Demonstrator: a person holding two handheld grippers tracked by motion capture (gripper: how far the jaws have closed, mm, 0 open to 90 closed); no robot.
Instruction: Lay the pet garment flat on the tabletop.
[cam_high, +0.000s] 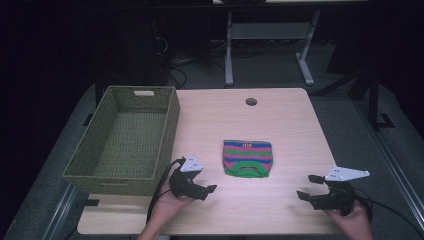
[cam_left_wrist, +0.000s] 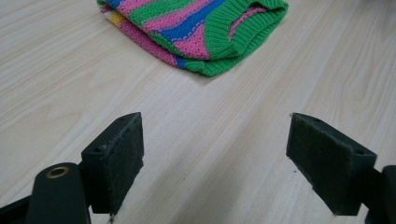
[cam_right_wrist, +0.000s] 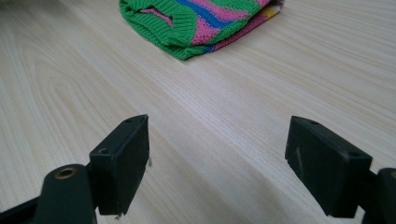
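Observation:
A folded knitted garment (cam_high: 247, 158) with pink, blue and green stripes and a green ribbed edge lies flat in the middle of the wooden table (cam_high: 280, 120). My left gripper (cam_high: 207, 191) rests low near the front edge, to the garment's front left, open and empty. My right gripper (cam_high: 309, 187) sits at the front right, open too, with nothing between its jaws. In the left gripper view the garment (cam_left_wrist: 196, 30) lies ahead of the wide-set jaws of the left gripper (cam_left_wrist: 215, 158). The right gripper view shows the garment (cam_right_wrist: 201, 23) ahead of the right gripper (cam_right_wrist: 217, 161).
An olive woven basket (cam_high: 125, 140) with a handle slot stands on the table's left side, its near corner next to my left hand. A round cable hole (cam_high: 251, 102) is at the table's far edge. Dark floor and desk legs (cam_high: 229, 50) lie beyond.

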